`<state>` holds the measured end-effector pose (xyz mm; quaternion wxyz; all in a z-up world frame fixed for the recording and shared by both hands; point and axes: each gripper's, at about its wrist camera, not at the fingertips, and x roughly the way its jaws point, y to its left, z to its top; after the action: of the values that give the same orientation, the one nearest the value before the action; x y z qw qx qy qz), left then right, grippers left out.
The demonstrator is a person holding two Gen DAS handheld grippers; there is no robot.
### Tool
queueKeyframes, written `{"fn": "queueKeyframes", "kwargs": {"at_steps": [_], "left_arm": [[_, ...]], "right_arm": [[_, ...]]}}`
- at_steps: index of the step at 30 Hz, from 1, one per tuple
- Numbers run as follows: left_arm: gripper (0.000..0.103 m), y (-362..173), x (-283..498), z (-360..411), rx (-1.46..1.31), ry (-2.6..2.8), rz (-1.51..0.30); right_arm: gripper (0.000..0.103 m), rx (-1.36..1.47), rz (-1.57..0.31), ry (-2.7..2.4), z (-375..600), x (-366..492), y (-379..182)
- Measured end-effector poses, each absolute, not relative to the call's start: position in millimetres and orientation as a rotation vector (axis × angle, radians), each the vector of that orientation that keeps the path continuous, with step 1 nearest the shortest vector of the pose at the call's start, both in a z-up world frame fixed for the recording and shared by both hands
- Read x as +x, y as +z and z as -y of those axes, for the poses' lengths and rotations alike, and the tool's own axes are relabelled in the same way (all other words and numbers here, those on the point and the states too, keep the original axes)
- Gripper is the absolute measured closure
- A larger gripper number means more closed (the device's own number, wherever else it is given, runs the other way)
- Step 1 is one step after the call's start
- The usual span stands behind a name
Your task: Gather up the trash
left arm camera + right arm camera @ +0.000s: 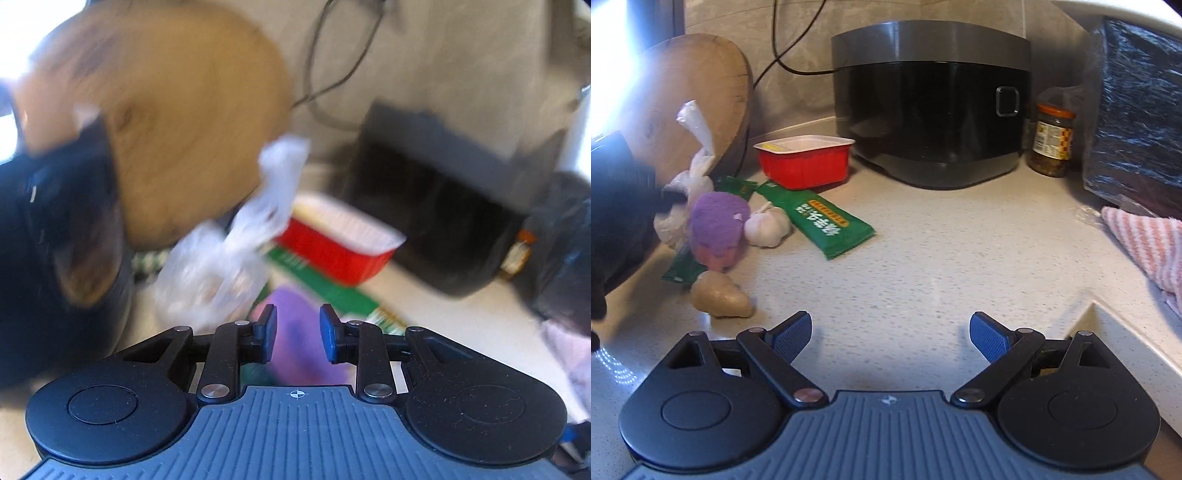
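A red food tray (pixel 805 162) stands on the counter in front of the rice cooker. Two green wrappers (pixel 816 221) lie beside it. A white plastic bag (pixel 690 170), a purple plush toy (pixel 718 229), a garlic bulb (pixel 766 225) and a ginger piece (pixel 720 293) cluster at the left. My left gripper (pixel 298 334) is partly open and empty, above the purple toy (pixel 295 332), with the plastic bag (pixel 236 240) just left of it; the view is blurred. It shows as a dark shape at the left edge (pixel 617 221) in the right wrist view. My right gripper (pixel 891 334) is wide open and empty over bare counter.
A black rice cooker (pixel 934 107) stands at the back, its cord running up the wall. A round wooden board (pixel 690 99) leans at the left. A jar (pixel 1051 140), a black bag (pixel 1137 110) and a striped cloth (pixel 1145 247) are at the right. A sink edge (pixel 1115 332) lies at lower right.
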<state>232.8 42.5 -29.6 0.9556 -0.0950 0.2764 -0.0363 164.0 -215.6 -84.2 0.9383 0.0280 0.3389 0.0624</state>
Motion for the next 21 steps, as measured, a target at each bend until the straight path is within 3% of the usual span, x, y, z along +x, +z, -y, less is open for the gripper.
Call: {"fn": "queueKeyframes", "kwargs": {"at_steps": [12,21], "left_arm": [[0.070,-63.7,270.0,19.7,0.300,-0.153,-0.686],[0.070,-54.6,234.7,-41.9,0.079,-0.109,-0.700]], "right_arm": [[0.010,0.026,-0.680,0.123,212.5,162.7,-74.5],[0.010,0.087,-0.677,0.228,198.6,210.0,-59.8]]}}
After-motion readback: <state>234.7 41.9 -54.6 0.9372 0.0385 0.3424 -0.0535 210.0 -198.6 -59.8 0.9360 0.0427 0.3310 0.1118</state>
